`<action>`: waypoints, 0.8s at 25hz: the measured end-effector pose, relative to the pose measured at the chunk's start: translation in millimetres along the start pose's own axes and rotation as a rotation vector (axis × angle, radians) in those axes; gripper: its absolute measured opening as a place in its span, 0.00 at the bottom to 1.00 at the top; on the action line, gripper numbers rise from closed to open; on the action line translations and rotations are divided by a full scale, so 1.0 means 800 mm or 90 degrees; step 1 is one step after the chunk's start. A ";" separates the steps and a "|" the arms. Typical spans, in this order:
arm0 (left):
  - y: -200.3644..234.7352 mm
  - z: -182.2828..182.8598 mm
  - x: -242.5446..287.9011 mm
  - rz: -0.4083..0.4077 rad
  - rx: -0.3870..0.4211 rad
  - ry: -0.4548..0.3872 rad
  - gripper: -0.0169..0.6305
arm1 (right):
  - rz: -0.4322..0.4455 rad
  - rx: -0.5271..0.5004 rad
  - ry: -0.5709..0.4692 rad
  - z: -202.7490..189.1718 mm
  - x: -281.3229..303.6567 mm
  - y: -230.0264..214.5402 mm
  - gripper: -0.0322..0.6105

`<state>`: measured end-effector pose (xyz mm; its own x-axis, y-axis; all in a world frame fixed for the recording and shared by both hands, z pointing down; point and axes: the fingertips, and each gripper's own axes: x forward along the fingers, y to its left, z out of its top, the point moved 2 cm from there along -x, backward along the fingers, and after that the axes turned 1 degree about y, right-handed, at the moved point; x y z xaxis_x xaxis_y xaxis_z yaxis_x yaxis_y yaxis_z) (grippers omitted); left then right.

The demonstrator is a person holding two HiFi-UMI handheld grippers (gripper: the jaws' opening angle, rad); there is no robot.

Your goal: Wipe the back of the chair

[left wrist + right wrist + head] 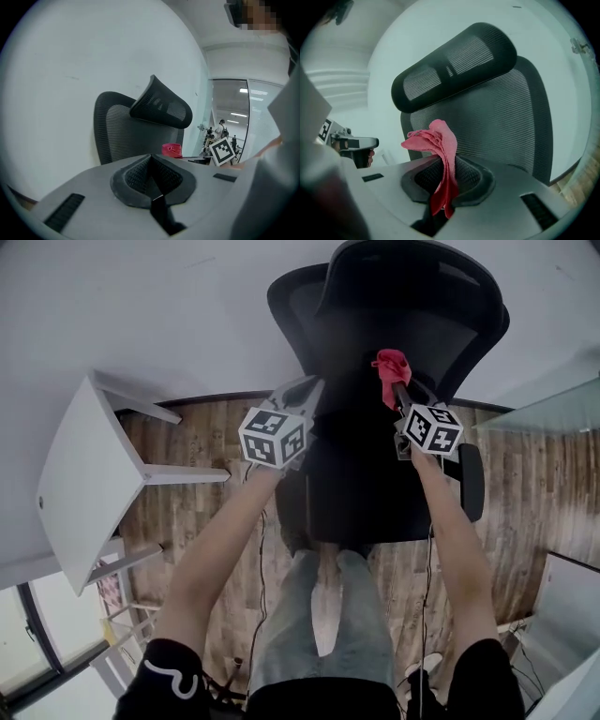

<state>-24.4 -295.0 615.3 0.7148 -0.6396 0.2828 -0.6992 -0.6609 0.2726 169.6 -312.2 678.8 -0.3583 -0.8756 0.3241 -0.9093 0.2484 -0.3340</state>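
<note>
Nearest the lens: the person's two bare forearms, each running out to a hand-held gripper with a marker cube.

- Right gripper: jaws clamped on a crumpled red cloth. The cloth's top fans out above the pads and a tail hangs below them.
- Head view: the cloth sits against the lower middle of the black mesh office chair, on the backrest side facing the person. Cannot tell whether it touches the mesh.
- Right gripper view: the curved mesh headrest stands above the backrest, tilted.
- Left gripper: jaws pressed together, nothing between them. It is held just left of the backrest and level with the right gripper.
- The chair's black seat is below the grippers, with one armrest to the right.
- Surroundings: plain white wall behind the chair, wood-plank floor, white table well to the left.
</note>
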 end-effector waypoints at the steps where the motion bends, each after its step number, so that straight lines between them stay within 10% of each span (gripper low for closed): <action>1: 0.011 -0.003 -0.009 0.006 -0.005 0.001 0.06 | 0.005 -0.003 0.008 -0.007 0.008 0.014 0.14; 20: 0.133 -0.058 -0.121 0.058 -0.055 0.024 0.06 | 0.030 -0.007 0.065 -0.084 0.134 0.166 0.14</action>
<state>-168.6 -285.5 659.4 0.6482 -0.6793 0.3440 -0.7611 -0.5630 0.3221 -3.6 -345.0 728.7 -0.4194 -0.8162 0.3974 -0.8933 0.2931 -0.3407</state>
